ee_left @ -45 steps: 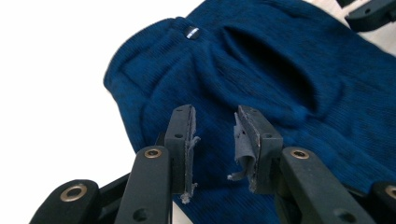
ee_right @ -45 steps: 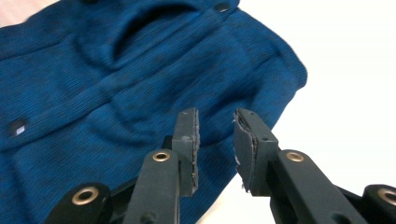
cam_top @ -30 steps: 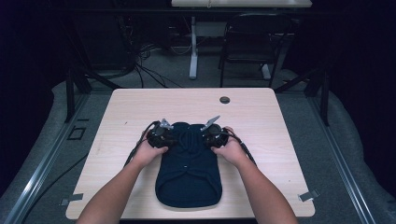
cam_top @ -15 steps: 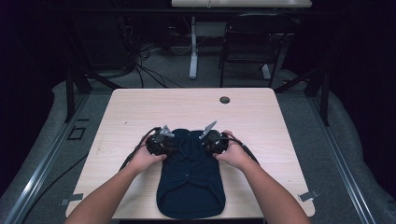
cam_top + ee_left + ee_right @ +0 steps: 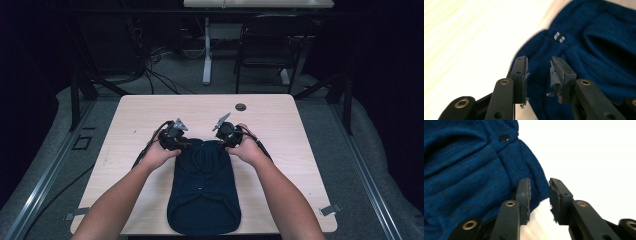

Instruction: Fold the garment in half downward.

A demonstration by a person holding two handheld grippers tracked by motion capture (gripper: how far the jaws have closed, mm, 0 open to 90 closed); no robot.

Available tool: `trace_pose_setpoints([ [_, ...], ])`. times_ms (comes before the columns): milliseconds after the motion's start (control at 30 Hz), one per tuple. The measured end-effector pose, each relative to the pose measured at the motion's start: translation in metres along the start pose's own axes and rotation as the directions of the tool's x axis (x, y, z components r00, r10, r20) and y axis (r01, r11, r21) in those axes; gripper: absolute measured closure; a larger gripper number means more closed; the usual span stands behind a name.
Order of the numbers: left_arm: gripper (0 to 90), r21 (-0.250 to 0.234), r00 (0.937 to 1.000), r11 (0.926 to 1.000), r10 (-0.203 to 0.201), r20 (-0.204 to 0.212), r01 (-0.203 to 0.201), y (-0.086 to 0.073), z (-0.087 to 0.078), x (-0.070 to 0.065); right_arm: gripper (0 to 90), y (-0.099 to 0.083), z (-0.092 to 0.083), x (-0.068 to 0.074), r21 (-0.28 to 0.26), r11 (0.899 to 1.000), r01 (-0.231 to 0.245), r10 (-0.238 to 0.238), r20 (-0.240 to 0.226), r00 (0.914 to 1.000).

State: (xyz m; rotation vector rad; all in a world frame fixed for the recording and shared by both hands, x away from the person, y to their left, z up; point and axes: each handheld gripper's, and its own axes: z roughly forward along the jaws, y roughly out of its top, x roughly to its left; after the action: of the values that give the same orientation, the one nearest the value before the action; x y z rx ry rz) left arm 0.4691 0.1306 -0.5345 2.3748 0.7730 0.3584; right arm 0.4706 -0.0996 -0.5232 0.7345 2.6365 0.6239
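Both sets of jaws stand spread, pinching nothing; the left gripper [image 5: 176, 137] and right gripper [image 5: 224, 134] flank the far corners of the dark blue knit garment [image 5: 203, 190], whose long axis runs back toward the person, each gripper equally near its own corner of the wooden table [image 5: 280, 120]

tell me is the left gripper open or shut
Open. In its own view the left gripper shows a clear gap between its jaws, over the edge of the blue garment, gripping nothing.

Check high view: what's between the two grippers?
The top edge of the navy garment spans the gap between the left gripper and right gripper; nothing else there.
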Motion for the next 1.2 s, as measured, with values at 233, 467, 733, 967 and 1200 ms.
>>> trace_pose_setpoints([
  [233, 63.6, 0.009, 0.9999, 0.9999, 0.006, -0.015, -0.006, 0.009, 0.013, 0.009, 66.0, 0.010, 0.010, -0.005, 0.025, 1.000, 0.012, -0.012, -0.016, 0.9998],
  [467, 56.3, 0.031, 0.9996, 0.9995, -0.002, -0.027, 0.003, 0.009, 0.025, 0.013, 57.5, 0.010, 0.023, -0.007, 0.057, 0.998, 0.011, -0.008, -0.046, 0.9989],
  [733, 56.2, 0.059, 1.0000, 0.9982, -0.002, -0.009, 0.003, 0.003, 0.033, 0.014, 60.3, 0.004, 0.030, -0.009, 0.078, 0.997, 0.005, 0.001, -0.073, 0.9973],
  [967, 69.3, 0.066, 0.9997, 0.9978, 0.013, -0.018, -0.012, 0.003, 0.033, 0.011, 73.6, 0.003, 0.028, -0.008, 0.091, 0.996, 0.015, -0.008, -0.077, 0.9970],
  [1200, 78.7, 0.078, 0.9996, 0.9967, 0.021, -0.019, -0.020, 0.002, 0.029, 0.009, 79.0, 0.001, 0.022, -0.007, 0.074, 0.997, 0.016, -0.009, -0.086, 0.9963],
])
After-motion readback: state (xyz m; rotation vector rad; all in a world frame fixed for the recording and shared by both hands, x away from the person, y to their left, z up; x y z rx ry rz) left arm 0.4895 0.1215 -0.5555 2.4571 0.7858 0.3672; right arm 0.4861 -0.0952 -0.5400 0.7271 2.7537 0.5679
